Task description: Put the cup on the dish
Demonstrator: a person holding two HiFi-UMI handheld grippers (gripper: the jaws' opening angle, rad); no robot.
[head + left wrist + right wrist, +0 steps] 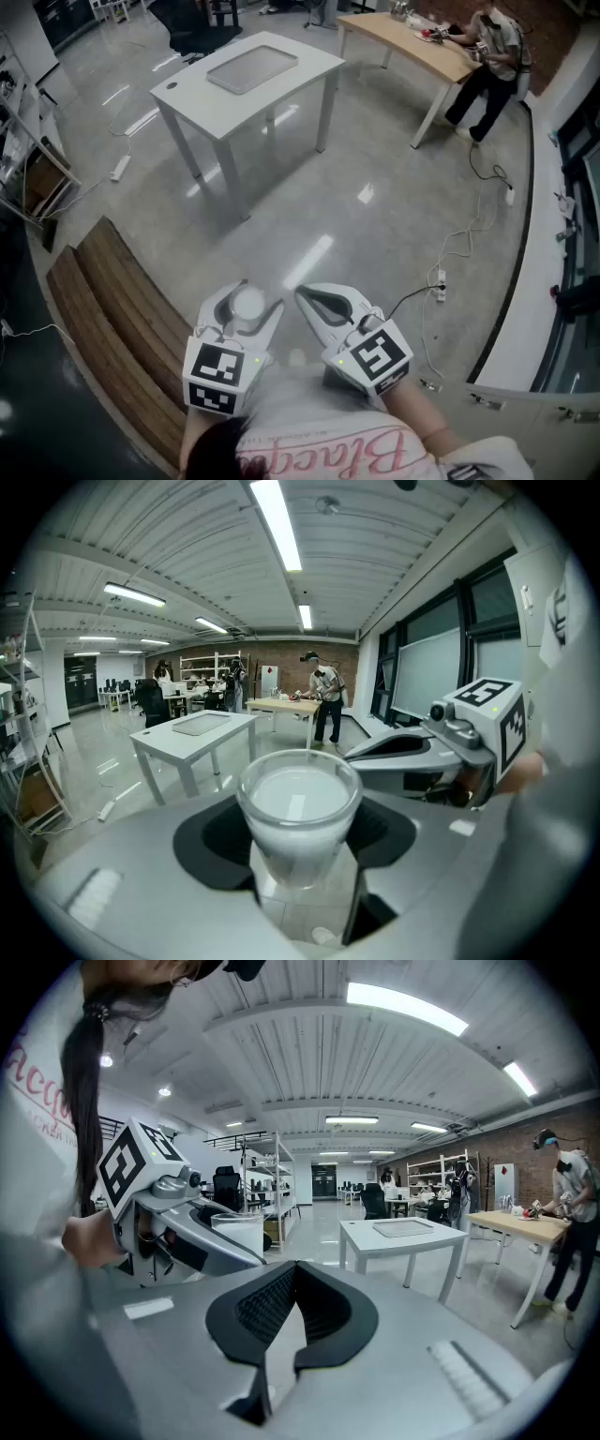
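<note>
My left gripper (246,311) is shut on a frosted glass cup (248,302), held upright close to the person's chest. In the left gripper view the cup (298,808) stands between the dark pads (211,841), its rim level. My right gripper (306,298) hangs just to the right of it, shut with nothing between its fingers; its pads (258,1307) meet at the tip. A flat grey dish (251,67) lies on a white table (202,103) some way ahead across the floor. The same table (192,731) shows beyond the cup.
A wooden slatted bench (112,309) runs along the left. At the far right a person (492,56) stands by a long wooden table (412,42). Cables and a power strip (441,281) lie on the floor at right; another strip (120,167) lies left of the white table.
</note>
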